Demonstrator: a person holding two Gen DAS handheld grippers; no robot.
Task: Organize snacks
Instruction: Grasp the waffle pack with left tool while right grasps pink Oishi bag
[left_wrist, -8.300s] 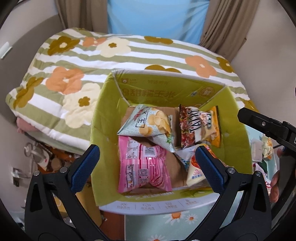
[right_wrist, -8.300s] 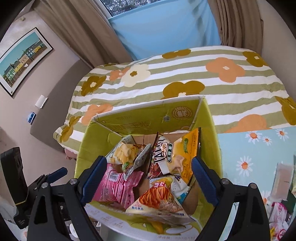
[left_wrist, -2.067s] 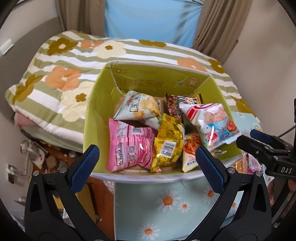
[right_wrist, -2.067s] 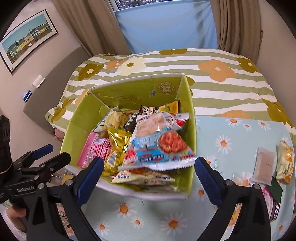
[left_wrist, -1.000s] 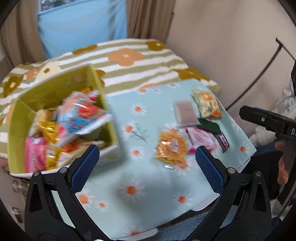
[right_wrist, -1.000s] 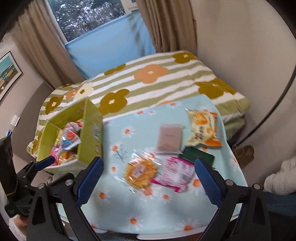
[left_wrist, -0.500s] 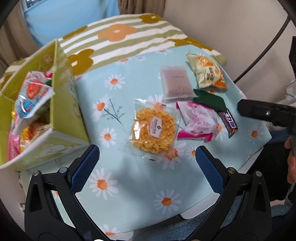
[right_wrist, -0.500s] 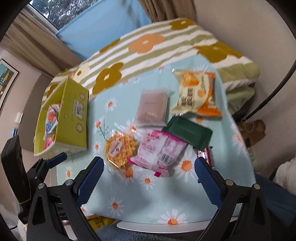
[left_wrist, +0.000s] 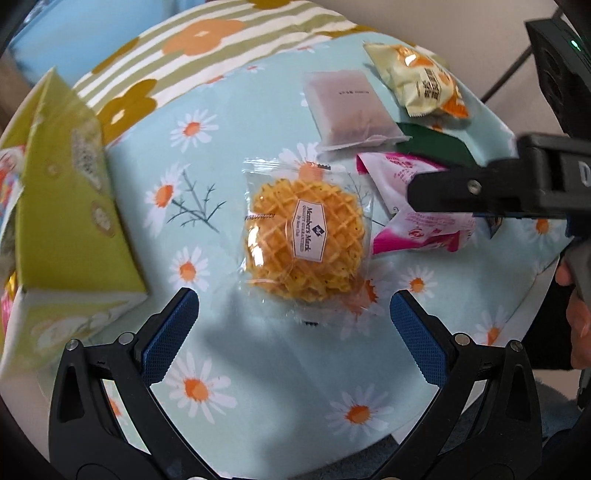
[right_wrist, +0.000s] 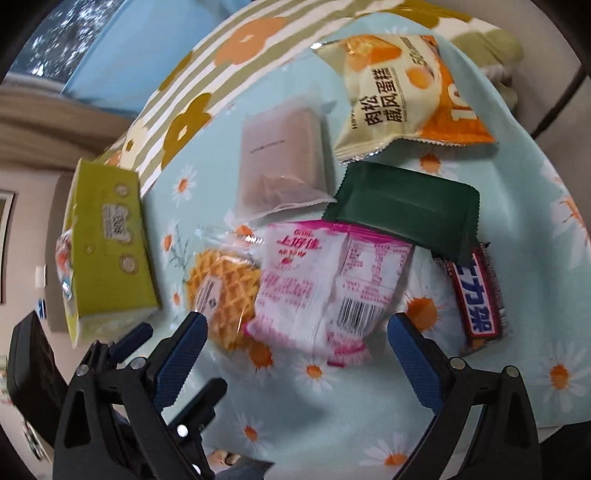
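In the left wrist view, the left claw (left_wrist: 293, 321) hung open and empty above the surface (left_wrist: 258, 369), its blue pads spread wide. Just ahead of it, between the pads' lines, lay one waffle (left_wrist: 304, 240) in a clear wrapper with a white label, flat on the daisy-print cloth. Bare cloth lay between the claw and the near edge of the surface. To the claw's left stood one green box (left_wrist: 66, 206), packets showing at its open top. Ahead and to the right lay a pink packet (left_wrist: 417, 221), partly behind the right claw's arm, a dark green packet (left_wrist: 432, 146), a frosted pouch (left_wrist: 347, 107) and a yellow-orange bag (left_wrist: 424, 85) near the far right edge.

In the right wrist view, the right claw (right_wrist: 295, 347) was also open and held nothing. The pink packet (right_wrist: 325, 284) lay just ahead between its pads, overlapping the waffle (right_wrist: 221, 284) to the left and tucked under the dark green packet (right_wrist: 406, 210). One chocolate bar (right_wrist: 480, 302) lay ahead to the right, the pouch (right_wrist: 280, 162) and bag (right_wrist: 402, 96) farther ahead, the box (right_wrist: 107, 236) far left. Open cloth ran right of the claw to the edge.
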